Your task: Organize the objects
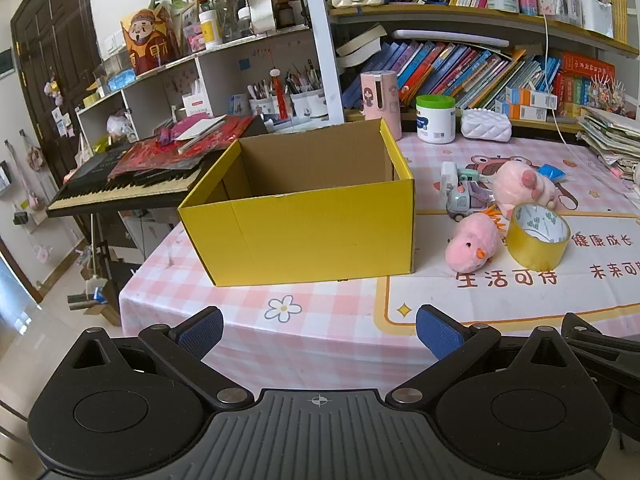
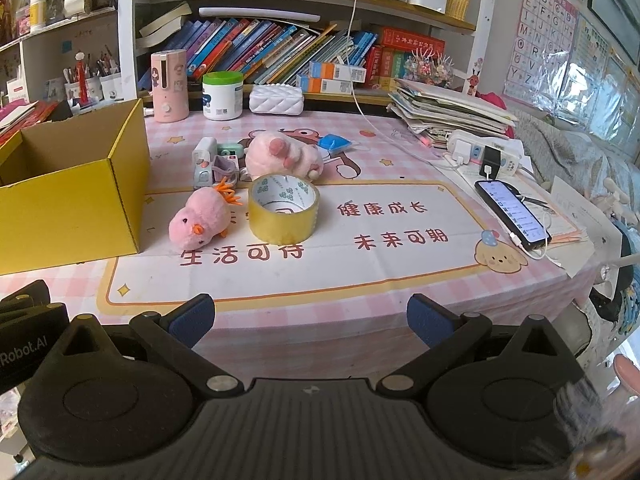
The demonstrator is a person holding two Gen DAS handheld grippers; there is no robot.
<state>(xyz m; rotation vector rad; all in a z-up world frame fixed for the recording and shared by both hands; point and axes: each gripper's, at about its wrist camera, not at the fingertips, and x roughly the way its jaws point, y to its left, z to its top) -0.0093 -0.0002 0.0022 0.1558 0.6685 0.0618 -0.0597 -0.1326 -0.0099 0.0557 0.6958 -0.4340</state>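
both hand-held grippers [image 1: 319, 332] [image 2: 311, 319] wide apart, empty, tape roll [image 2: 283, 208] beside pink chick [image 2: 200, 222], yellow box [image 1: 304, 216] left

table mat [image 2: 400, 264]: 健康成长, 生活可待, 未来可期 | left tongs body [image 2: 24, 350]: "Robot.AI" | wall poster [image 2: 540, 36]: alphabet A–Z
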